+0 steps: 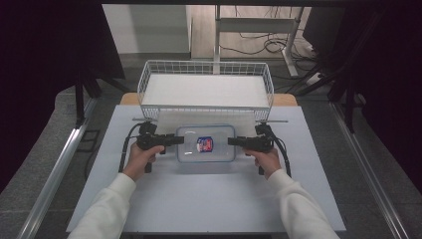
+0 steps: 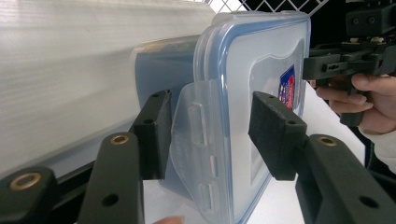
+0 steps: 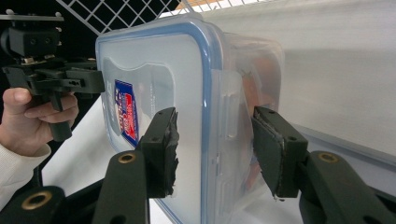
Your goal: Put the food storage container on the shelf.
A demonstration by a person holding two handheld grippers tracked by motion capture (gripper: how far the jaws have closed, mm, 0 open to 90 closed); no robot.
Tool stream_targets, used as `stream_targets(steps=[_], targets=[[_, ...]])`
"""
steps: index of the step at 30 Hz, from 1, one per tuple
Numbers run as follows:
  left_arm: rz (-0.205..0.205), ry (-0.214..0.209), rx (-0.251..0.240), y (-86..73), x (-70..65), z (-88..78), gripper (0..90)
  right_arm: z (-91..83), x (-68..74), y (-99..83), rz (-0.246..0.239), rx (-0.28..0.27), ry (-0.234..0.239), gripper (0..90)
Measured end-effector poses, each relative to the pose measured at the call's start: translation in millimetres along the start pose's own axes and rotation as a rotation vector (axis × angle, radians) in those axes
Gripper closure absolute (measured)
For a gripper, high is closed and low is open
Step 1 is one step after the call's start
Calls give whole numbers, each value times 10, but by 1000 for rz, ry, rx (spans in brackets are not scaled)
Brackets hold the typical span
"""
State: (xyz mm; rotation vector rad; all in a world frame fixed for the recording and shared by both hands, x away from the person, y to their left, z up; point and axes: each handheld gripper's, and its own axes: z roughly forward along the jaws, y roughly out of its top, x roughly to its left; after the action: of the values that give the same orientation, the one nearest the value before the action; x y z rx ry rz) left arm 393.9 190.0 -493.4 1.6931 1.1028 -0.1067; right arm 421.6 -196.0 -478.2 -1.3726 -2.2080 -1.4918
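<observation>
your left gripper (image 1: 175, 140) and right gripper (image 1: 234, 141) each pinch 1 short end of a clear plastic container (image 1: 205, 144), which sits on the pale table (image 1: 209, 194) in front of a white wire basket (image 1: 206, 89). its lid (image 2: 261, 70) is clear with a blue rim, 1 red-and-blue sticker (image 3: 127, 116) and a hinged side clip (image 2: 196, 140). each gripper's jaws sit narrowly over an end clip.

High view: above the person's side, facing forward and down, far enough to take in the whole worktop (image 1: 209, 199).
Left tool view: rides the left tool (image 2: 210, 135), very near the box (image 2: 261, 84).
Right tool view: rides the right tool (image 3: 215, 149), equally near.
Shared: all three see the box; each tool view catches the opposite tool.
</observation>
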Motion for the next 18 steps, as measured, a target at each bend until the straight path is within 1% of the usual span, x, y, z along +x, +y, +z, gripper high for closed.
stream_targets(steps=[1,2,4,5,7,8,9,13,14,15,16,18], targets=[[3,2,2,-2,10,12,507,8,-16,0,-8,-3,-5,508],[-1,8,1,-8,23,45,507,26,-29,-5,-15,0,-24,508],[0,6,0,-9,48,44,504,39,-37,-9,-20,4,-31,508],[-2,6,-2,-10,56,46,506,43,-50,-9,-7,-3,-27,509],[-3,1,-6,-11,65,49,507,48,-58,-10,2,-9,-23,509],[-13,-6,-13,-13,91,56,507,50,-63,-12,0,-13,-24,508],[-13,-6,-13,-13,91,56,507,50,-63,-12,0,-13,-24,508],[-45,-6,-36,-15,120,82,504,66,-78,-18,29,-30,-30,504],[-54,-2,-43,-16,119,90,500,74,-91,-25,60,-41,-32,501],[-65,4,-48,-18,120,96,500,74,-91,-25,60,-41,-32,501],[-78,10,-58,-18,121,106,498,80,-92,-29,80,-49,-36,499],[-88,17,-67,-18,132,121,496,91,-89,-42,95,-70,-53,493]])
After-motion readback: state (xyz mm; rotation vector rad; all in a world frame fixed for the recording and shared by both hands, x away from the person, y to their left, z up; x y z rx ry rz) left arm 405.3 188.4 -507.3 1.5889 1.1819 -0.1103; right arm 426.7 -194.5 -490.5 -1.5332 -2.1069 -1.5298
